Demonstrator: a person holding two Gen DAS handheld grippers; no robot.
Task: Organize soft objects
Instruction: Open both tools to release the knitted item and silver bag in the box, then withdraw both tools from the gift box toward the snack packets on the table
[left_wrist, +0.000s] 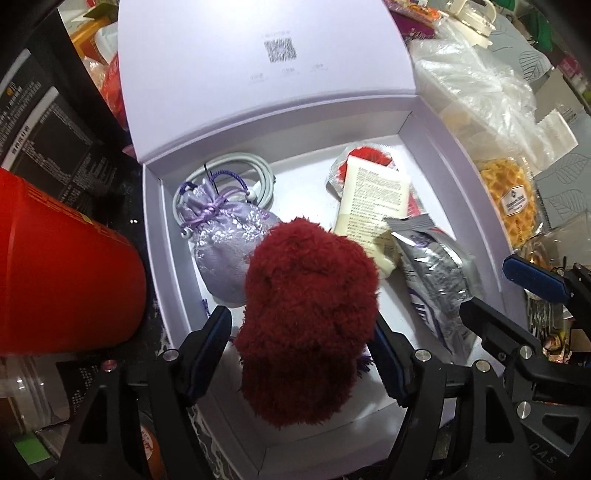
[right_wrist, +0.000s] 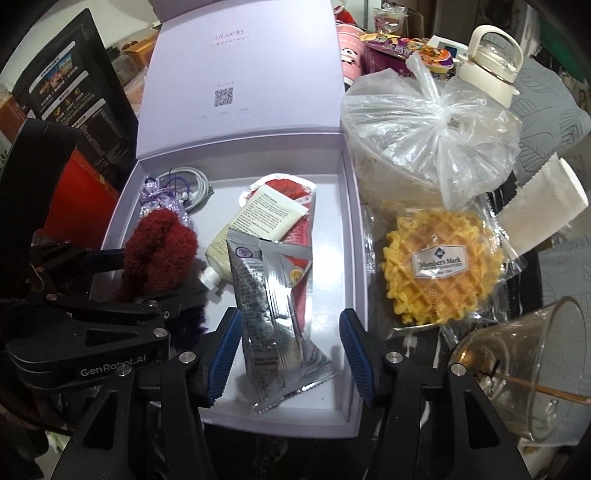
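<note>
My left gripper (left_wrist: 301, 332) is shut on a dark red fluffy scrunchie (left_wrist: 310, 314), held over the near left part of an open lavender box (left_wrist: 458, 173). It also shows in the right wrist view (right_wrist: 159, 254). In the box lie a lilac satin drawstring pouch (left_wrist: 225, 240), a coiled white cable (left_wrist: 258, 173), a cream tube (left_wrist: 373, 206) on a red packet, and a silver sachet (right_wrist: 269, 325). My right gripper (right_wrist: 291, 354) is open and empty, its fingers either side of the silver sachet at the box's near edge.
A red canister (left_wrist: 62, 273) stands left of the box. Right of the box are a wrapped waffle (right_wrist: 439, 269), a bagged clear container (right_wrist: 428, 136), a white kettle (right_wrist: 491, 62) and a glass cup (right_wrist: 528, 373). The box lid (right_wrist: 243, 74) stands up at the back.
</note>
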